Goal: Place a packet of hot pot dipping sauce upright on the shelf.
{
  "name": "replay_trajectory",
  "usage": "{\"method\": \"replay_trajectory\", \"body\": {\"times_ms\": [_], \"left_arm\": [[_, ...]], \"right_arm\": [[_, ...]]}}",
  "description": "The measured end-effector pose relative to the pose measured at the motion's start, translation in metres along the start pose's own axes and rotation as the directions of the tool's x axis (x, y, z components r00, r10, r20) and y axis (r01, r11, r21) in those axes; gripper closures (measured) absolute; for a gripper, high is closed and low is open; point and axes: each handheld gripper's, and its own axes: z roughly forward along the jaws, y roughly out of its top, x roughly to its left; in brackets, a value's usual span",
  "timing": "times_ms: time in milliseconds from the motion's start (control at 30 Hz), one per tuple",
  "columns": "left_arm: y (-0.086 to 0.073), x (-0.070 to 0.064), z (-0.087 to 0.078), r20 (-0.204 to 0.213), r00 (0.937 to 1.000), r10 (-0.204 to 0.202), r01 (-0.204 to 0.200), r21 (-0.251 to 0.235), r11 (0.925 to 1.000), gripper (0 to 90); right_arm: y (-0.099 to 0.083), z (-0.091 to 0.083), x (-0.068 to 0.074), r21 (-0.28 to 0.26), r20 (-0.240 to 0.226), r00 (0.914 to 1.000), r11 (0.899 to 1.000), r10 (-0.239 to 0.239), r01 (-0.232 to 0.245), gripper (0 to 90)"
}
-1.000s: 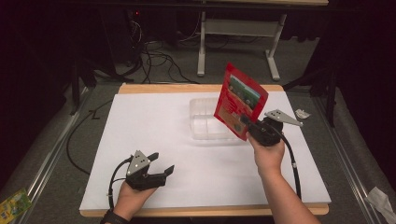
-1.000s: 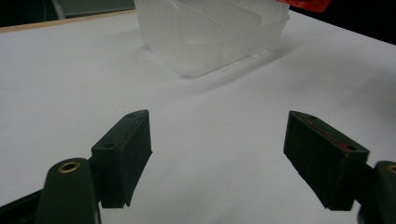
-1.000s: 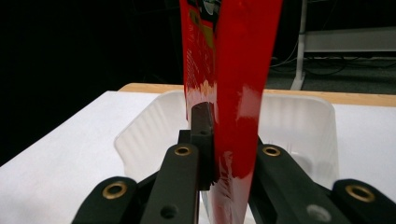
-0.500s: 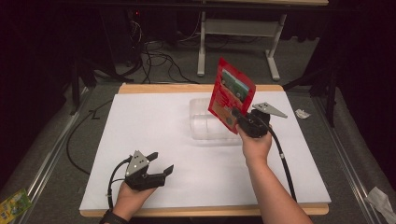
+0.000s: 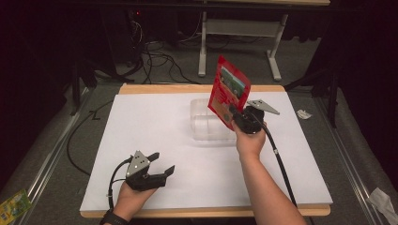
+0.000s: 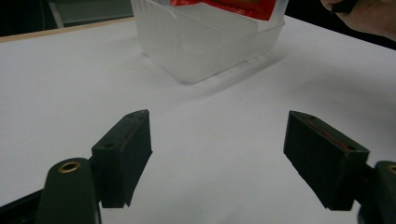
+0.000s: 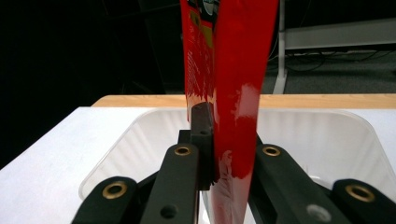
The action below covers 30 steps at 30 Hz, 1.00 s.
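While the left gripper (image 5: pixel 157 169) sits on the white surface (image 5: pixel 141 122) with jaws spread, the right gripper (image 5: pixel 238 116) pinches a glossy red foil pouch (image 5: pixel 228 96) above the clear plastic tub (image 5: pixel 206 126). Looks light, floppy, slippery; grip its lower edge.

White-topped table (image 5: pixel 155 122) — wooden edge showing at front and back

A clear plastic container (image 5: pixel 206 123) sits on it toward the far middle — the left gripper (image 5: pixel 157 169) rests near the front edge.

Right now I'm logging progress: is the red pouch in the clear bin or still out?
Out. The right gripper is shut on the red pouch, holding it upright above the clear bin, its bottom edge near the rim.
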Motion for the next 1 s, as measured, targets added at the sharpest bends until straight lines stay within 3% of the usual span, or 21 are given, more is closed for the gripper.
{"method": "replay_trajectory", "body": {"times_ms": [467, 1000], "left_arm": [[0.000, 0.000, 0.001, 0.003, 1.0000, 0.003, -0.003, 0.004, 1.0000, 23.8], [0.000, 0.000, 0.002, 0.005, 1.0000, 0.005, -0.005, 0.009, 0.9999, 23.8]], "right_arm": [[0.001, 0.011, 0.004, -0.003, 0.044, 0.9990, 1.000, 0.009, -0.009, 85.6], [-0.008, 0.019, 0.011, 0.015, 0.048, 0.9989, 1.000, -0.001, 0.000, 85.6]]}}
